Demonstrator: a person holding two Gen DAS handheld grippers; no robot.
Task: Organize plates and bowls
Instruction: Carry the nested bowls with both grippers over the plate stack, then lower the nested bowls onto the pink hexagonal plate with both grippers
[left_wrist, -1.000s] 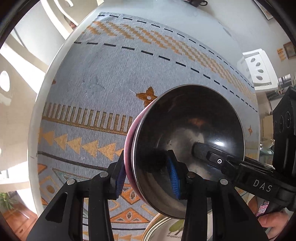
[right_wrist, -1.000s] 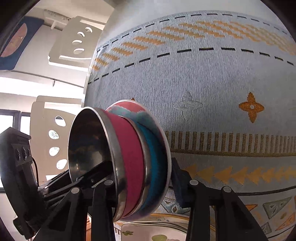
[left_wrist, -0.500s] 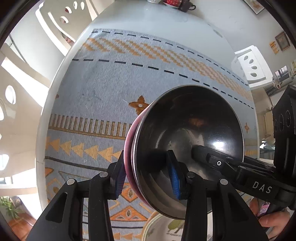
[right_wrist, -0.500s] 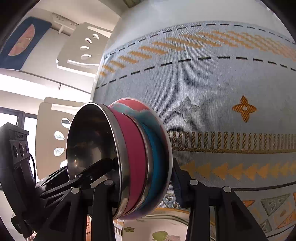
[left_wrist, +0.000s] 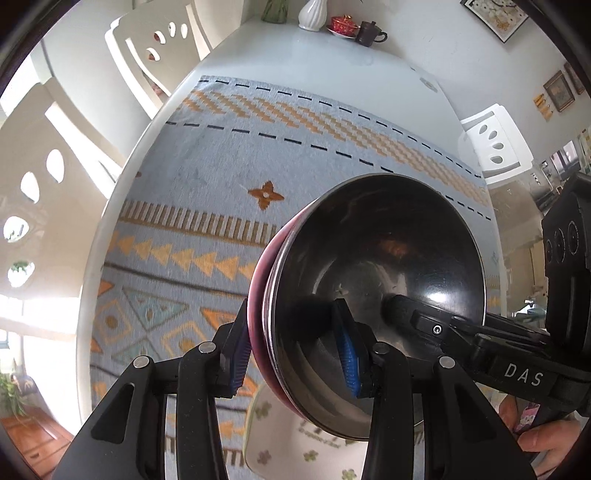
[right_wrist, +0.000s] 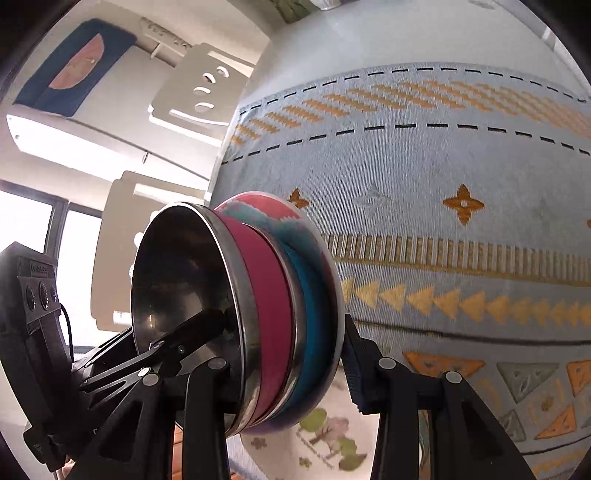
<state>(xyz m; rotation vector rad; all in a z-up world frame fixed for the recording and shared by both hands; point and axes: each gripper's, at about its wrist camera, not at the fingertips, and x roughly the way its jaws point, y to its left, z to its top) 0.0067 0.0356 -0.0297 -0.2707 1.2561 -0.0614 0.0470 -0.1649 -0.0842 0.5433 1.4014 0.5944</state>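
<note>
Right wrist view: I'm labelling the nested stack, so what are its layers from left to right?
Steel bowl → pink bowl → blue bowl → patterned bowl, all clamped on edge in the right gripper.

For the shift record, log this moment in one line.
left gripper: shut on bowl stack | right gripper: shut on bowl stack | stack tilted above floral plate

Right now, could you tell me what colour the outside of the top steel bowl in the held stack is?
Pink band beneath a bare steel rim; clearest in the right wrist view.
</note>
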